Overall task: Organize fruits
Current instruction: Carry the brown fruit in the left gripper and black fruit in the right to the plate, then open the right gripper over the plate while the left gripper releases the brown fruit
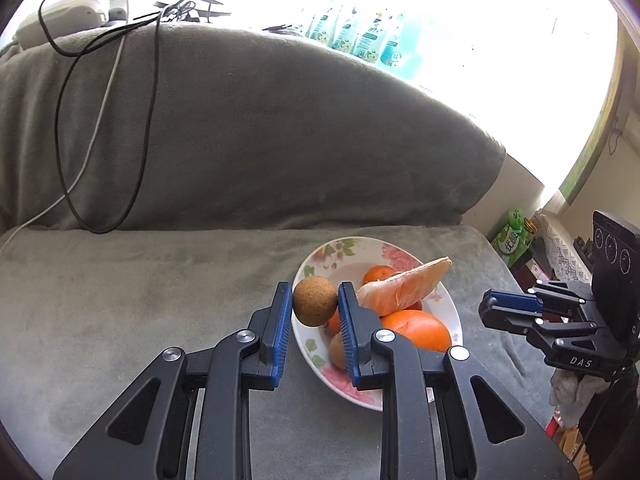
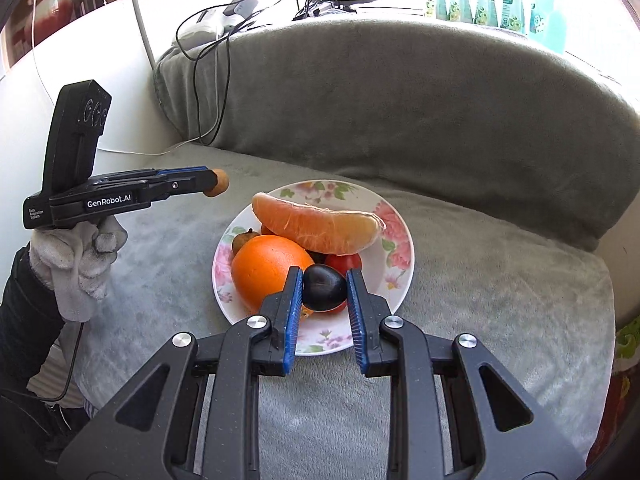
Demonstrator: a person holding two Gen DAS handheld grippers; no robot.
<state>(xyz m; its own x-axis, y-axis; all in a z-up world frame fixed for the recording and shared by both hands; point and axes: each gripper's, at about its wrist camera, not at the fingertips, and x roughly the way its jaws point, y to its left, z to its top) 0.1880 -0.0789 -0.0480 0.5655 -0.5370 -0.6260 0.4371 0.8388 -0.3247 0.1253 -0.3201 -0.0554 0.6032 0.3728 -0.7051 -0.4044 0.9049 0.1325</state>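
Note:
A floral plate (image 1: 454, 312) (image 2: 400, 256) sits on the grey sofa seat and holds an orange (image 1: 416, 330) (image 2: 266, 268), a peeled pomelo wedge (image 1: 404, 290) (image 2: 316, 224) and several small fruits. My left gripper (image 1: 315, 300) (image 2: 216, 184) is shut on a small brown round fruit (image 1: 315, 300) (image 2: 220, 184), held above the plate's left rim. My right gripper (image 2: 324, 288) (image 1: 486, 312) is shut on a dark purple plum (image 2: 324, 288) over the plate's near side.
The grey sofa backrest (image 1: 260, 128) rises behind the plate. Black and white cables (image 1: 100, 120) hang down it at the left. A green packet and jars (image 1: 512, 236) stand off the sofa's right end. Bottles (image 2: 492, 0) line the bright window ledge.

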